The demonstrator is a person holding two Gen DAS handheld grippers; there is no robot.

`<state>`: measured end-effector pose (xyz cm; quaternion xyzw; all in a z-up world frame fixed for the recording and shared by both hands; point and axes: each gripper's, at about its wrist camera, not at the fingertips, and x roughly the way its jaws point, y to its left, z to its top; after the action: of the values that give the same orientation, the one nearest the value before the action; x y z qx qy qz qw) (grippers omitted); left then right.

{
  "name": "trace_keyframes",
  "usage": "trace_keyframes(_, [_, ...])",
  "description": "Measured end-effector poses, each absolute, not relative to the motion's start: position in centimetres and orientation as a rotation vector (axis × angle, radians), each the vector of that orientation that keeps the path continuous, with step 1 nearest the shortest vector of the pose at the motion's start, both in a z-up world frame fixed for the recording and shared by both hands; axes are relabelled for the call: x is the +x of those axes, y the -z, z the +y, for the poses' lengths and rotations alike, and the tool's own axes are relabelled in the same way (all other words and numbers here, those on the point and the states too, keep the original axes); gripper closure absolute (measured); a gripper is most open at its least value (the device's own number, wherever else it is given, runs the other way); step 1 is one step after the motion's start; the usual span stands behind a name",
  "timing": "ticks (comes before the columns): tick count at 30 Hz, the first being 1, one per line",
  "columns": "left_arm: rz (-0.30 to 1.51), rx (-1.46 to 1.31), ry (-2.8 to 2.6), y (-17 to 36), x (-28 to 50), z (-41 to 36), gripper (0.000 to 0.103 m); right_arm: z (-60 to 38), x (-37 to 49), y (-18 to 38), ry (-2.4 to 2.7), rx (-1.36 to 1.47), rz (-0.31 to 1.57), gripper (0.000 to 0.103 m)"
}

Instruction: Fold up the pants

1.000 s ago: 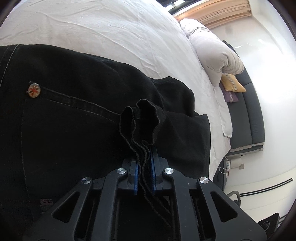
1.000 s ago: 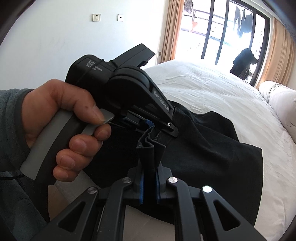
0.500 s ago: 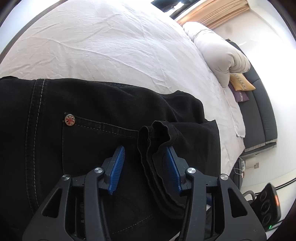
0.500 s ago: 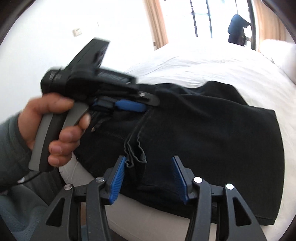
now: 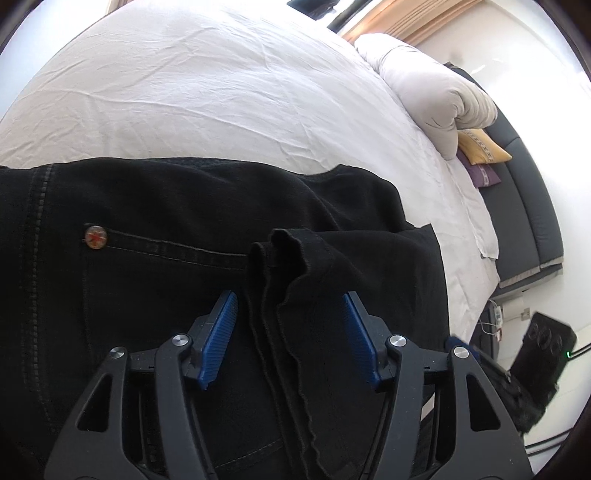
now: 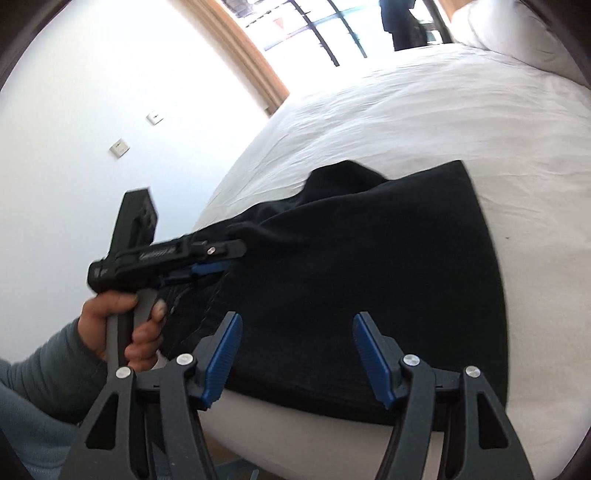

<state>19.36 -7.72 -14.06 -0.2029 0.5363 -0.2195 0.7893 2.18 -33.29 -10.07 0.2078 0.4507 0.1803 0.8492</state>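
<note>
In the left wrist view, the black pants [image 5: 155, 295] are seen lying folded on the white bed [image 5: 207, 92], close to its near edge, with a back pocket and its small round button [image 5: 96, 236] turned upward. The left claw [image 5: 290, 332] is held over the pants with its jaws opening; a bunched stack of hem edges [image 5: 284, 266] stands up between the blue pads [image 5: 221, 332], but neither pad is pressed on it, so the cloth is released. A rolled white duvet [image 5: 439, 96] is seen at the far end of the bed, with a yellow cushion [image 5: 484, 147] and a purple one just beside it on a dark sofa [image 5: 524, 221]. In the right wrist view, the same pants [image 6: 369, 277] are shown as a compact black rectangle near the bed's edge [image 6: 424, 118]. The right claw [image 6: 295, 354] is held just above the near border of the pants, its jaws opening and nothing gripped between them. The left claw [image 6: 207, 266] is seen from the side, carried in a hand [image 6: 129, 328] with a grey sleeve [image 6: 48, 387], its tip at the pants' waistband side; motion blur makes it hard to tell whether it touches the cloth. A window [image 6: 332, 26] with tan curtains is seen behind the bed.
</note>
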Motion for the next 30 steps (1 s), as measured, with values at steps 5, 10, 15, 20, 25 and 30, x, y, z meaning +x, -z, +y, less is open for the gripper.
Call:
trace_keyframes(5, [1.163, -0.381, 0.493, 14.1, 19.3, -9.6, 0.048, -37.6, 4.6, 10.1, -0.294, 0.554, 0.930, 0.037])
trace_keyframes(10, [1.169, -0.364, 0.493, 14.6, 19.3, -11.5, 0.049, -39.5, 8.3, 10.0, -0.366, 0.678, 0.890, 0.037])
trace_keyframes(15, [1.174, -0.357, 0.493, 14.6, 19.6, -12.8, 0.049, -41.4, 11.9, 13.7, -0.328, 0.737, 0.977, 0.052])
trace_keyframes(20, [1.167, -0.317, 0.478, 14.8, 19.8, -13.8, 0.048, -44.9, 12.6, 15.9, -0.322, 0.833, 1.003, 0.083])
trace_keyframes(25, [1.169, -0.358, 0.468, 14.2, 19.7, -12.6, 0.046, -45.9, 11.6, 15.0, -0.244, 0.808, 1.007, 0.081])
trace_keyframes(30, [1.085, -0.270, 0.363, 11.9, 18.1, -11.1, 0.046, -42.2, 9.6, 11.3, -0.470, 0.770, 0.961, 0.043])
